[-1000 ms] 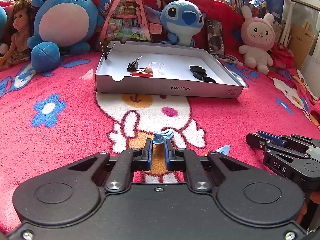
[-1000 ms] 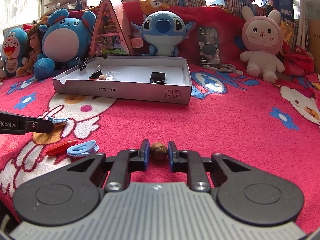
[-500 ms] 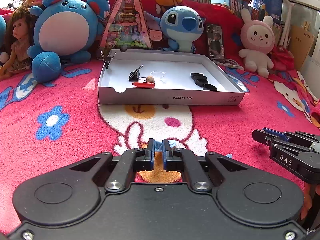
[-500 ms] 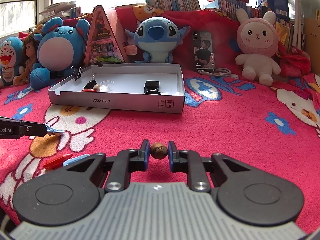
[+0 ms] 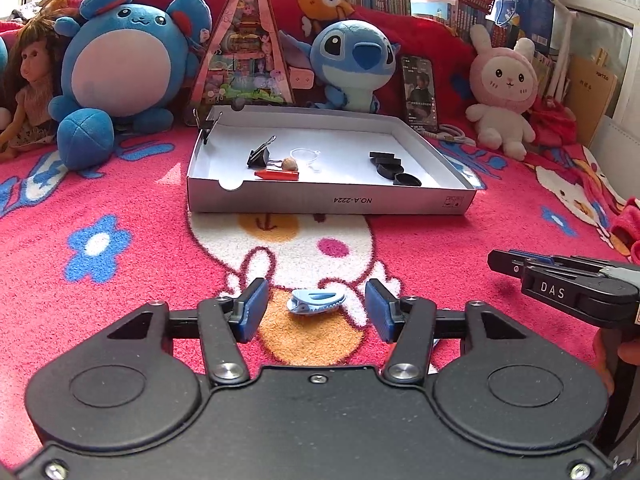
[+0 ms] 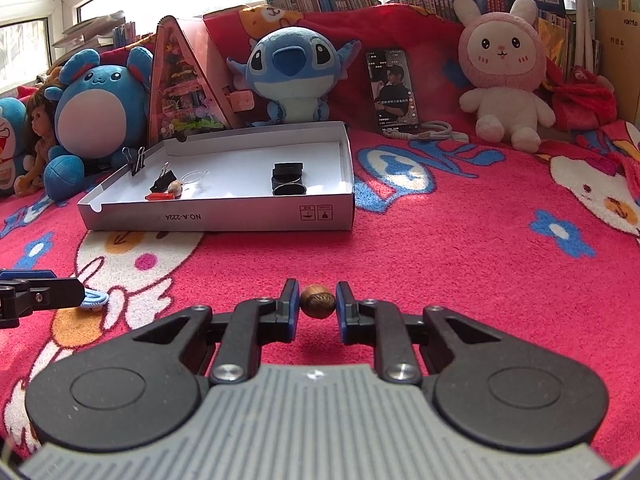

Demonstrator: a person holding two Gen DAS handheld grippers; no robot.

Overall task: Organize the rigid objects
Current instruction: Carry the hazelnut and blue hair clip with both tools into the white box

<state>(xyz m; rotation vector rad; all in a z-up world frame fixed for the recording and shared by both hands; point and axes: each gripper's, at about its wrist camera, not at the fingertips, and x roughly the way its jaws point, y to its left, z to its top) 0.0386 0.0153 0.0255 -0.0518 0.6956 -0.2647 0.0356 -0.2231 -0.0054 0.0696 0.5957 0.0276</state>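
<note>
Sorting small items into the white box (image 5: 328,200), upper centre of the frame, is underway. The left tool (image 5: 316,310) has just been opening; its pads stand clear of the blue clip (image 5: 316,301) lying between them on the blanket. The right tool (image 6: 317,307) pinches a brown nut (image 6: 317,301), low centre. Next, I judge, the nut must travel to the box.

Bright daylight comes in from the window (image 6: 28,28) at the back left, and the glass there is washed out to white. The white box (image 5: 320,200) glares a little inside, and a small dark shadow sits on the red blanket (image 6: 460,264) under the right gripper (image 6: 317,307). Both pictures are sharp, but they bulge like a fishbowl and go dark at the corners.
</note>
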